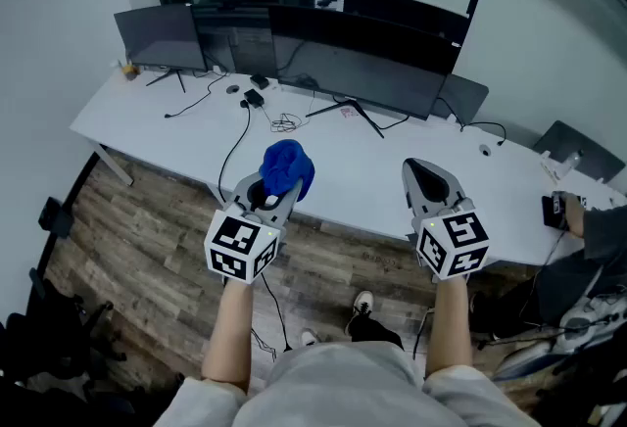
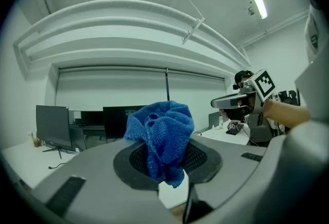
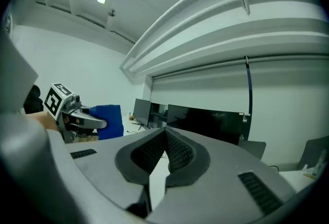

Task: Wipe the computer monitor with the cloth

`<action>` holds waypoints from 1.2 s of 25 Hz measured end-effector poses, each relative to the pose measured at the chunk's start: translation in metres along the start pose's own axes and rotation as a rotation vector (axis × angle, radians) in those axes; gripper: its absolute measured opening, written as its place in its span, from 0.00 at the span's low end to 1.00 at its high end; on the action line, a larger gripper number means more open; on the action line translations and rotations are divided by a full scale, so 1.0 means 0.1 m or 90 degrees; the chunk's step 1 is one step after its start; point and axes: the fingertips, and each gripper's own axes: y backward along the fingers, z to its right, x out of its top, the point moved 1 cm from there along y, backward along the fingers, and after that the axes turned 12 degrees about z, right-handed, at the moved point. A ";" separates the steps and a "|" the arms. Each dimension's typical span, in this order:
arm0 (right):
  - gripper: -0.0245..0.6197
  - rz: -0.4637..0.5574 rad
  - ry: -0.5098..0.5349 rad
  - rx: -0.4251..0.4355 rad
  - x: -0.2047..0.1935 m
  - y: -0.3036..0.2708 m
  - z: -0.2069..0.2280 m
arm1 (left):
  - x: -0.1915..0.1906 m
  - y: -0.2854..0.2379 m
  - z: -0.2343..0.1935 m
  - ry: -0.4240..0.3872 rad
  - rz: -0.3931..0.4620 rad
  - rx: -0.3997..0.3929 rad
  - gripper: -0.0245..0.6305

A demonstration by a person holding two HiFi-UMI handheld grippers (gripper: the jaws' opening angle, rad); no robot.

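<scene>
A crumpled blue cloth point(image 1: 287, 166) is pinched in my left gripper point(image 1: 275, 192), held above the white desk's front edge; in the left gripper view the blue cloth point(image 2: 163, 133) bulges up between the shut jaws. My right gripper point(image 1: 423, 176) hovers beside it to the right, shut with nothing between its pads point(image 3: 165, 153). A wide dark computer monitor point(image 1: 343, 53) stands at the back of the desk, well ahead of both grippers. The same monitor point(image 3: 205, 121) shows beyond the right jaws.
A smaller dark monitor point(image 1: 159, 35) stands at the far left of the white desk point(image 1: 196, 136). Black cables point(image 1: 241, 131) and small adapters lie in front of the screens. A seated person's arm point(image 1: 600, 229) is at the right edge. Wooden floor point(image 1: 147, 249) lies below.
</scene>
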 end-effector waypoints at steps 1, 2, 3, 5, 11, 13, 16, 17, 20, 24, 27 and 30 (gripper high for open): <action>0.05 0.001 -0.002 -0.002 -0.02 -0.03 0.07 | -0.02 -0.08 0.00 0.000 -0.002 0.000 0.20; 0.05 0.002 -0.004 -0.004 -0.04 -0.06 0.15 | -0.04 -0.16 -0.01 0.001 -0.004 -0.001 0.20; 0.05 0.005 -0.007 -0.006 -0.06 -0.09 0.24 | -0.07 -0.25 -0.01 0.001 -0.006 -0.002 0.20; 0.06 0.016 -0.022 -0.012 -0.09 -0.16 0.45 | -0.11 -0.47 0.00 0.001 -0.008 -0.006 0.20; 0.06 0.057 -0.080 -0.006 -0.18 -0.62 1.35 | -0.13 -1.55 -0.04 -0.011 0.021 -0.023 0.20; 0.06 0.052 -0.059 -0.006 -0.23 -0.82 1.73 | -0.09 -2.04 -0.03 -0.016 0.037 -0.030 0.20; 0.06 0.018 -0.058 0.000 -0.34 -1.06 2.26 | 0.02 -2.80 -0.03 -0.009 0.057 -0.023 0.20; 0.06 0.007 -0.061 0.002 -0.37 -1.12 2.42 | 0.07 -3.05 -0.03 -0.004 0.062 -0.018 0.20; 0.06 -0.011 -0.056 -0.006 -0.41 -1.27 2.91 | 0.26 -3.82 0.01 0.006 0.082 -0.022 0.20; 0.06 -0.016 -0.056 -0.039 -0.42 -1.37 3.47 | 0.51 -4.76 0.15 0.025 0.109 -0.062 0.20; 0.06 -0.019 -0.046 -0.061 -0.46 -1.43 3.77 | 0.63 -5.31 0.31 0.036 0.128 -0.101 0.20; 0.06 -0.035 -0.034 -0.077 -0.56 -1.48 3.97 | 0.68 -5.73 0.49 0.040 0.135 -0.138 0.20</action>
